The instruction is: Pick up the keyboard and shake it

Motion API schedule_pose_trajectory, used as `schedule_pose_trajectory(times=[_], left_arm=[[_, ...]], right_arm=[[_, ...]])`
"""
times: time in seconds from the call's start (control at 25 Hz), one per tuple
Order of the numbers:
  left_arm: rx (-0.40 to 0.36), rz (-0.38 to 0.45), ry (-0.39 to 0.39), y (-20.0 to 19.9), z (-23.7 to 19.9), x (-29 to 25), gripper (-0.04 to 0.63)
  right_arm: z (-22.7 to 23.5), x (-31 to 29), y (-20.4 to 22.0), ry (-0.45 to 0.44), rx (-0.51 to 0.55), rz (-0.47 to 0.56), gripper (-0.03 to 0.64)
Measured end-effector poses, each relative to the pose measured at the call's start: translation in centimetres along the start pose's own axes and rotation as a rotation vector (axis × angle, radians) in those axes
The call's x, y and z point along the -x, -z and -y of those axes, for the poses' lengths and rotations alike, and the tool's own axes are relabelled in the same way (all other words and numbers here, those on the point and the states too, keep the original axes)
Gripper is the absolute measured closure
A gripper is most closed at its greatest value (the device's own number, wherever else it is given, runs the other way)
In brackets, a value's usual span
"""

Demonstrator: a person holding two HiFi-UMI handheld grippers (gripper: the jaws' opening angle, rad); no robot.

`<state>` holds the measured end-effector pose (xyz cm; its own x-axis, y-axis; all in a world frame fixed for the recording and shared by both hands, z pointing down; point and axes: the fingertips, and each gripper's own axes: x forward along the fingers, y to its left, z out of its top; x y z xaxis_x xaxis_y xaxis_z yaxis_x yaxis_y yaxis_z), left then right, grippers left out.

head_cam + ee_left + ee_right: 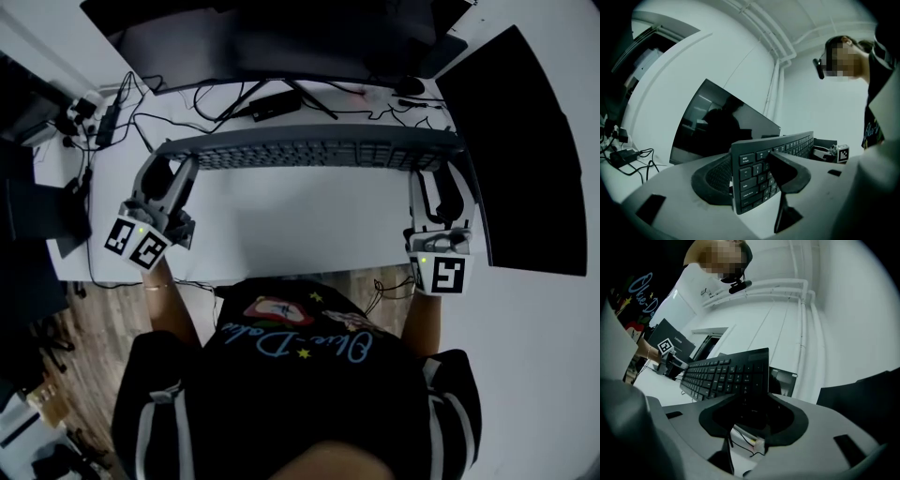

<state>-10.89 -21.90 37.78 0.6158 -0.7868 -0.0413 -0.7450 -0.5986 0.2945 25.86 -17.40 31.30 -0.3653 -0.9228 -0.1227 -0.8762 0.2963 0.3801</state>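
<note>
Two hand-held grippers hold a dark keyboard [319, 150] by its ends, clear of a white tabletop [300, 225], in the downward view from the person's head. At far left, a tangle of black cables [141, 108] lies on the tabletop.

Next comes the left gripper [173, 176], with its marker cube toward the person. Its fingers [787, 171] are clamped on the keyboard's left end. The left gripper view shows one finger across the keys near the "esc" corner and the other behind the keyboard's back.

The keyboard stretches across the middle of the head view, tilted so that its keys face the person. Behind it stands a dark monitor [281, 37], with more cables at its foot. In front of it is bare tabletop, then the person's black printed shirt [300, 375].

At the keyboard's right end, the right gripper [441, 183] has its fingers [787, 420] closed on that end. The right gripper view shows the keys running away to the left. Farthest right, a large black panel [516, 159] lies on the tabletop, just beside the right gripper.
</note>
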Motion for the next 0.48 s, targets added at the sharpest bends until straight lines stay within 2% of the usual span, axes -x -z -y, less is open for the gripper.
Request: schedule_pose_trajectory(times=[0.48], left_arm=[[0.075,-0.153,-0.081,5.3,-2.8,1.9,0.374]], right_arm=[[-3.6,-0.7,7.0,-0.061,-0.17,-0.152,0.457]])
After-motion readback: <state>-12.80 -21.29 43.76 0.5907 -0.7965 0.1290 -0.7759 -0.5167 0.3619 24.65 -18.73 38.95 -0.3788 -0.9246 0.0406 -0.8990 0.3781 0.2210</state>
